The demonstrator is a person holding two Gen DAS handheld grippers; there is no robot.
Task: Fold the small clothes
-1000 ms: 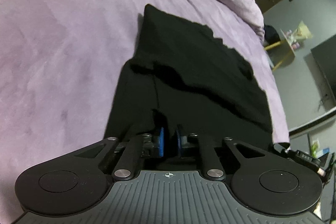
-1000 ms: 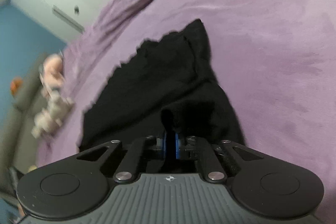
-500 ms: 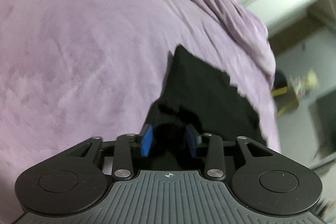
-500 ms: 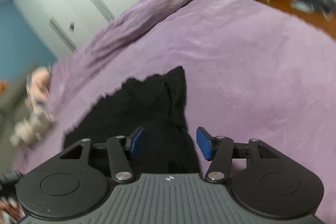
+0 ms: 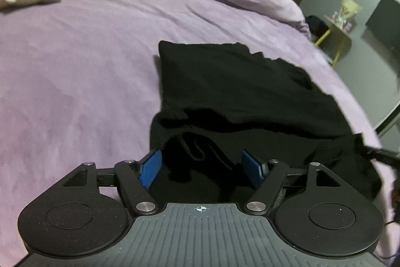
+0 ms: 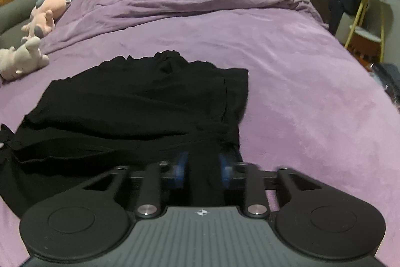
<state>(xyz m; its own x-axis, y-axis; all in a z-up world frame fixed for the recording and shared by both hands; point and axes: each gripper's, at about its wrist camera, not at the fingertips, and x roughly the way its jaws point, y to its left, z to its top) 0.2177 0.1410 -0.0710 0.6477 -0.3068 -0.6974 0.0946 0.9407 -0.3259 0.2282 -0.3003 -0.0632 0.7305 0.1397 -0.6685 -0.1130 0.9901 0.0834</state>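
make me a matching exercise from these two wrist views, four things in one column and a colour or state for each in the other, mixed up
Things:
1. garment
2. bedspread
3. left gripper
4. plush toy

Colour or state:
A. purple
B. cream, lying near the bed's edge
C. black, folded over on the bed
D. open, blue pads apart

Pairs: 1-C, 2-A, 3-D, 4-B

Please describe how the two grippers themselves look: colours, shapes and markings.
Both the left gripper and the right gripper are matte black, with a ribbed grey centre plate bearing a small crosshair mark, two round discs at the sides, silver pivot bolts and blue pads.
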